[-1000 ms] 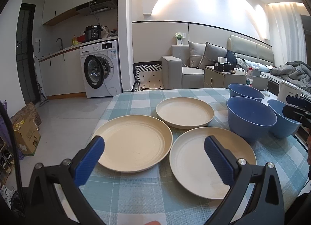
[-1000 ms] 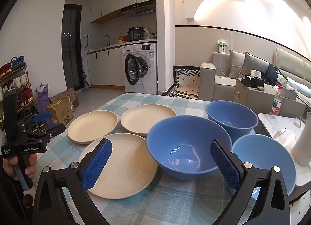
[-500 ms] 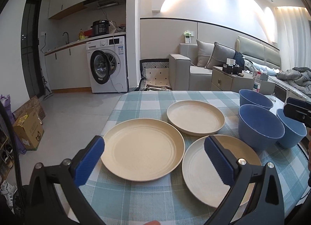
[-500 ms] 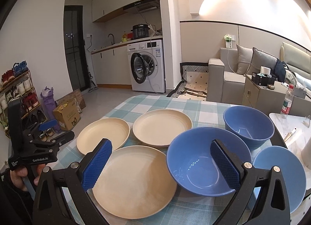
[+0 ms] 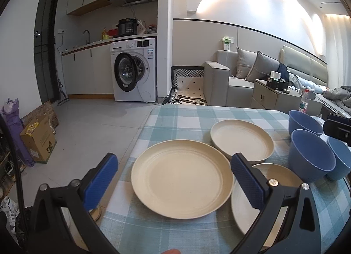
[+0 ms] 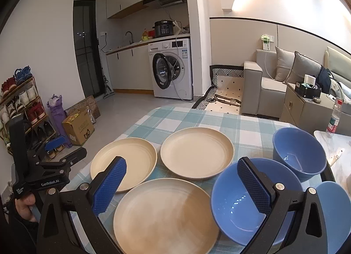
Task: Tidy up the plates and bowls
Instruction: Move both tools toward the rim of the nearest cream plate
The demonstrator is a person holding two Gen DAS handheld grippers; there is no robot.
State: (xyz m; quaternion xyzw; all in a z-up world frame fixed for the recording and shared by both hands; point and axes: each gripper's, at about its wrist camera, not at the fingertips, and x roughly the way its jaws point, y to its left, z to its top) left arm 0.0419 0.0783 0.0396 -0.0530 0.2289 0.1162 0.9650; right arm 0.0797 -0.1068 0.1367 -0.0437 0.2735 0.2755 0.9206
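Observation:
Three cream plates lie on the checked tablecloth: a left plate [image 5: 182, 179] [image 6: 125, 161], a far plate [image 5: 241, 140] [image 6: 197, 151] and a near plate [image 5: 274, 197] [image 6: 164, 214]. Three blue bowls stand to their right: a middle bowl [image 5: 311, 155] [image 6: 237, 208], a far bowl [image 5: 305, 120] [image 6: 298, 151] and a right bowl [image 5: 340, 159] [image 6: 335, 210]. My left gripper [image 5: 173, 185] is open and empty above the left plate's near edge. My right gripper [image 6: 182, 185] is open and empty above the near plate and middle bowl. The left gripper also shows in the right wrist view [image 6: 43, 161].
The table [image 5: 197, 115] has its left edge beside open floor. A washing machine [image 5: 136, 69], a cardboard box [image 5: 37, 142], a shoe rack [image 6: 19, 104], a sofa [image 5: 241, 78] and a side cabinet [image 6: 307, 104] stand around. A white surface with a bottle [image 6: 333, 118] is at the right.
Both grippers have pulled back and swung left, so the plates and bowls have shifted right in both views. Both stay open and empty. No dish has moved.

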